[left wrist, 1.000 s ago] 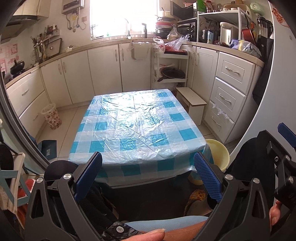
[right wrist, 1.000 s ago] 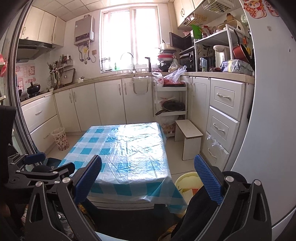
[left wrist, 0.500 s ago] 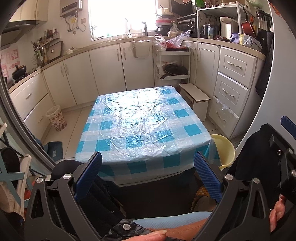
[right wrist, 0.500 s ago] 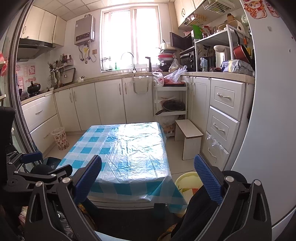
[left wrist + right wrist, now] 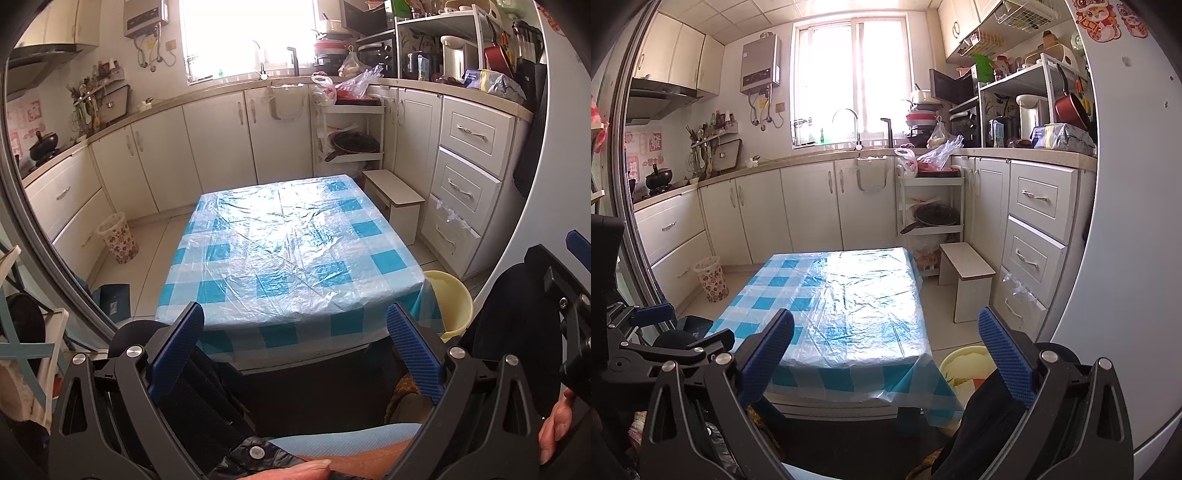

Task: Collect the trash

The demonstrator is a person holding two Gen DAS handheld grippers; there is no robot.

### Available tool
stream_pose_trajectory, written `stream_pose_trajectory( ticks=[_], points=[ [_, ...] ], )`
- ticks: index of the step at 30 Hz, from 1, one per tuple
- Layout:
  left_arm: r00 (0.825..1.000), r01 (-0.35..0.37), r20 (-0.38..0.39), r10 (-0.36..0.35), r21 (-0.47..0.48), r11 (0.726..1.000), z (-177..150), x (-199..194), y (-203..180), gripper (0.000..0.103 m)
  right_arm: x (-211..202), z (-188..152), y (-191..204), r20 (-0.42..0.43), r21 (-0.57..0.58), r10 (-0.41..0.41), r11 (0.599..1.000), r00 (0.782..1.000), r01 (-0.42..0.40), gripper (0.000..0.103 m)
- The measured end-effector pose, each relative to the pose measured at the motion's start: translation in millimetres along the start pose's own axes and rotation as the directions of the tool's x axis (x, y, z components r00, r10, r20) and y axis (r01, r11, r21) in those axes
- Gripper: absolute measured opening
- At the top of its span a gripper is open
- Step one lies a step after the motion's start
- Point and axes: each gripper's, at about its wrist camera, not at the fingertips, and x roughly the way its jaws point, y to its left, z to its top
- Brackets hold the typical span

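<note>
A low table (image 5: 291,251) with a blue and white checked cloth under clear plastic stands in the middle of a kitchen; it also shows in the right wrist view (image 5: 846,310). No trash shows on it. A yellow bin (image 5: 452,299) stands on the floor at the table's right near corner; in the right wrist view the bin (image 5: 964,363) holds some scraps. My left gripper (image 5: 295,350) is open and empty, short of the table's near edge. My right gripper (image 5: 886,358) is open and empty, to the right of the left one.
A floral wastebasket (image 5: 118,238) stands by the left cabinets. A white stool (image 5: 395,199) stands right of the table. Cabinets and drawers (image 5: 465,184) line the back and right. A white fridge door (image 5: 1137,258) is close on the right. Dark clothing hangs below both grippers.
The left gripper has tilted up a little, so the table sits lower and farther in its view. The right gripper has barely moved. Both stay open.
</note>
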Motion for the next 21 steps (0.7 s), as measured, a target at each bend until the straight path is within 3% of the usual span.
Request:
stream_pose_trajectory(
  ticks=[21],
  points=[
    [1.0, 0.004, 0.028, -0.003, -0.004, 1.0, -0.2, -8.5, 0.7, 0.095, -3.4, 0.7, 0.4, 0.012, 0.0, -0.001, 1.0, 1.0, 0.001, 0.096]
  ],
)
